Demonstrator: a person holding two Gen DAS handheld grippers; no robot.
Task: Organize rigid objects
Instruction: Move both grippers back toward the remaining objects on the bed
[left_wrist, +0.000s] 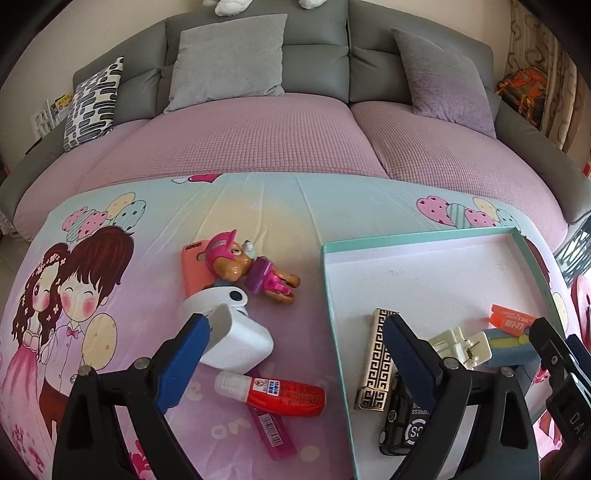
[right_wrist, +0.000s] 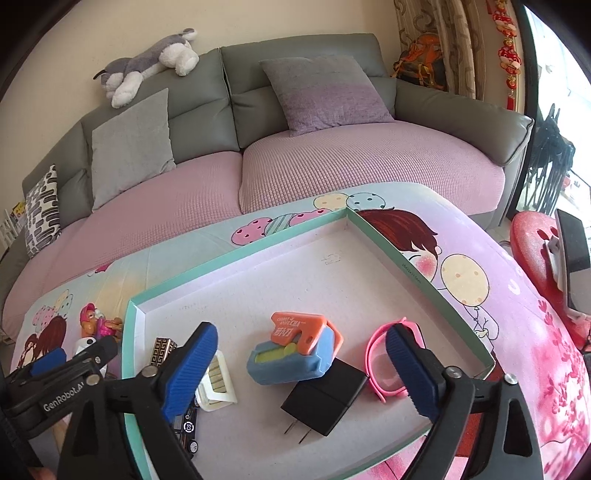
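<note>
My left gripper stands open over the cartoon-print cloth, straddling the teal-rimmed tray's left edge, nothing between its fingers. Under its left finger lie a white device, a red glue bottle and a pink case. A toy dog lies on an orange phone case. My right gripper hangs open above the tray. Below it lie a blue block with an orange cutter, a black plug, pink glasses and a white clip.
A patterned gold-and-black box and a black toy car lie in the tray's near left corner. A grey sofa with a pink cover and cushions stands behind the table. A red stool is at the right.
</note>
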